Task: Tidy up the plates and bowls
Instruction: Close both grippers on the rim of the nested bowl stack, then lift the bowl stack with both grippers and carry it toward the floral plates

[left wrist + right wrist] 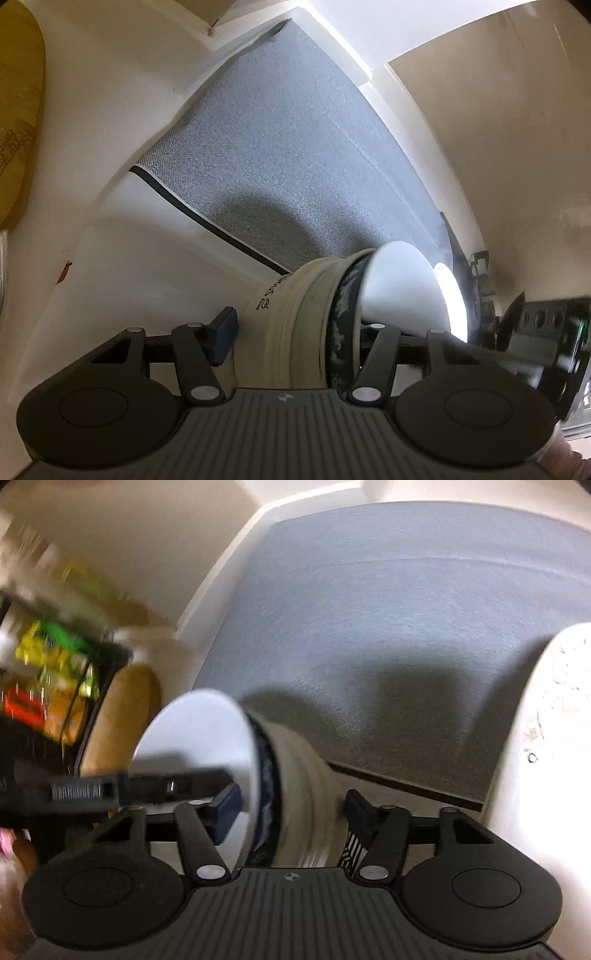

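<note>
A stack of nested bowls lies on its side between both grippers: a cream bowl (291, 325), a dark blue patterned bowl (341, 328) and a white bowl (399, 288). My left gripper (295, 332) is shut on the stack from one side. In the right wrist view the same stack shows as the white bowl (207, 734), the blue patterned rim (267, 775) and the cream bowl (306, 794). My right gripper (291, 808) is shut on it from the opposite side. The stack hangs above a grey mat (295, 147).
The grey mat (388, 627) lies on a white shelf floor with white walls around it. A wooden board (18, 110) stands at the left. A large white dish (546, 720) stands at the right. A rack with coloured packets (48, 672) is at the left.
</note>
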A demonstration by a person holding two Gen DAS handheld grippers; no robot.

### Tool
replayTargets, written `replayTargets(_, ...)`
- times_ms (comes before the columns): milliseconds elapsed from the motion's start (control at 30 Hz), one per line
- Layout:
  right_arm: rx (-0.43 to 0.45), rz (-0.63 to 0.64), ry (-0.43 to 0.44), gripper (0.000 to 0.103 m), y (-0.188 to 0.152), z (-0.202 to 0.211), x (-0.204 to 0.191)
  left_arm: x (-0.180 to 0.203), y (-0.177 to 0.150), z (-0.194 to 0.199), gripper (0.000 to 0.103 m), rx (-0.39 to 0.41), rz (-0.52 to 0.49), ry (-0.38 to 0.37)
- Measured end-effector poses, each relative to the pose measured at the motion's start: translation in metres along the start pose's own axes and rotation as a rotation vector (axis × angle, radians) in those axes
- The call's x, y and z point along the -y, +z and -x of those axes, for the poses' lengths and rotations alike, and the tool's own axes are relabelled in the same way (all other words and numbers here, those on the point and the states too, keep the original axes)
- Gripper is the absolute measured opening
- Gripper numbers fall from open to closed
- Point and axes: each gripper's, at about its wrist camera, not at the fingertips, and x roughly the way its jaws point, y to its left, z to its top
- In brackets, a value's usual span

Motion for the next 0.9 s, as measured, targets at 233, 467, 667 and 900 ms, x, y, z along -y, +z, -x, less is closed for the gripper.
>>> replayTargets(233, 0.023, 0.009, -0.034, 0.048, 0.007, 0.003, -0.007, 0.003, -0.005, 0.003, 0.063, 0.015, 0.006, 0.008)
replayTargets(467, 0.05, 0.034, -0.088, 0.048, 0.013, 0.011, -0.017, 0.003, -0.003, 0.004, 0.063, 0.005, 0.023, -0.022)
replayTargets(667, 0.038, 0.021, -0.096, 0.046, 0.012, 0.005, -0.011, 0.0, -0.004, 0.001, 0.062, 0.003, 0.018, -0.006)
replayTargets(900, -0.015, 0.078, -0.143, 0.055, 0.007, 0.009, -0.02, 0.002, -0.001, 0.005, 0.06, 0.007, -0.004, 0.01)
